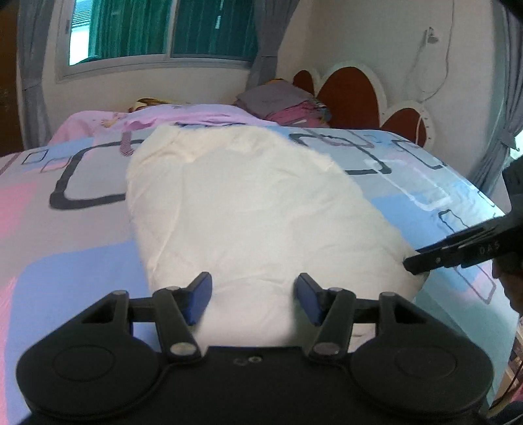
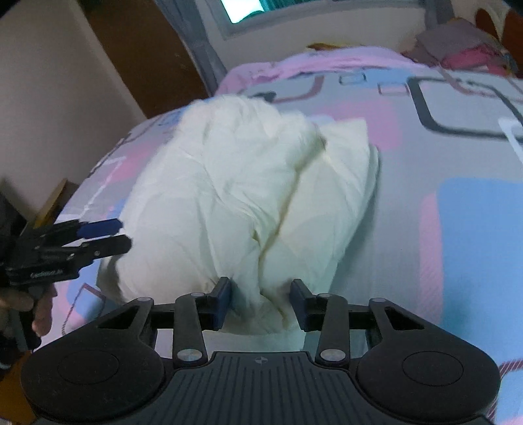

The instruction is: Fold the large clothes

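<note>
1. Patterned in pastel blue, pink and grey with dark rounded-square outlines, the bedspread (image 1: 81, 235) fills most of both views; it covers the bed from the lower edge of each frame up to the middle.
2. Cream-white and softly creased, the large garment (image 1: 248, 209) lies bunched on the bedspread in the centre of the left wrist view. In the right wrist view it (image 2: 248, 183) sits centre-left, with a deep fold running down its middle.
3. At the top of the left wrist view a window (image 1: 163, 29) with green behind the glass sits between grey curtains (image 1: 32, 65); a red and white scalloped headboard (image 1: 353, 94) stands at upper right.
4. A pile of folded clothes (image 1: 281, 101), grey on top and pink below, rests at the far end of the bed, just left of the headboard.
5. The left gripper (image 1: 253, 296) sits at the bottom centre of its own view, its blue pads standing moderately apart over the near edge of the garment, with cloth seen between them but neither pad pressing on it.
6. The right gripper (image 2: 261, 302) is at the bottom centre of its own view, its jaws narrower, with a gathered bunch of the garment between the pads; whether they pinch it I cannot tell.
7. A hand (image 2: 29, 307) grips the left gripper's handle at the lower left edge of the right wrist view.
</note>
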A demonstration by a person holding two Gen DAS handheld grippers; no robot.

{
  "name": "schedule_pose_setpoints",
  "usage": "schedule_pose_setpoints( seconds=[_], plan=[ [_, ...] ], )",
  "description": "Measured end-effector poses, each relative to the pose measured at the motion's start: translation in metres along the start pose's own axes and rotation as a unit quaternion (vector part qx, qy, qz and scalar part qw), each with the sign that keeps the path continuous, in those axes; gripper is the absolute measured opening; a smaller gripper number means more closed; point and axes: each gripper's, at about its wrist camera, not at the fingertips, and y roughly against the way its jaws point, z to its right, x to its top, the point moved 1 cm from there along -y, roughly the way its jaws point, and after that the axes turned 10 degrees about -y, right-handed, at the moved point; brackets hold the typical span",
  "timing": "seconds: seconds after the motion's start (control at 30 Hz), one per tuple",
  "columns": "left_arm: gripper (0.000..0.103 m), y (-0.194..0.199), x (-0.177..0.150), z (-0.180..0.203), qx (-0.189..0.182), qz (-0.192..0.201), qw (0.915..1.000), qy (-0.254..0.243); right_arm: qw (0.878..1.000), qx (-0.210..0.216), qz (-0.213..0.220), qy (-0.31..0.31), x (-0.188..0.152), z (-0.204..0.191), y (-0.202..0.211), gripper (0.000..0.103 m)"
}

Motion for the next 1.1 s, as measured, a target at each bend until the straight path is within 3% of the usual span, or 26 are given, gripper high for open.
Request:
schedule_pose_setpoints(
  seconds=[0.7,0.93,1.0,1.07,1.1],
  plan=[
    [0.056,-0.005,-0.009,0.018,0.07,-0.013,0.9974,0.013,1.0,-0.014,-0.005,0.007,-0.011,0.0,-0.014,0.04],
    [0.055,0.047,-0.016,0.041,0.101,-0.007,0.9942,0.035,0.999,-0.009,0.052,0.012,-0.022,-0.006,0.048,0.04],
    [0.063,0.066,-0.024,0.053,0.111,-0.001,0.9918,0.063,0.998,-0.009,0.058,0.01,-0.03,-0.005,0.066,0.04],
    [0.101,0.086,-0.031,0.069,0.137,0.013,0.9868,0.086,0.997,-0.016,0.069,0.013,-0.038,-0.005,0.084,0.04],
    [0.102,0.095,-0.034,0.078,0.156,0.024,0.983,0.094,0.997,-0.021,0.076,0.014,-0.044,-0.006,0.093,0.041]
  ],
)
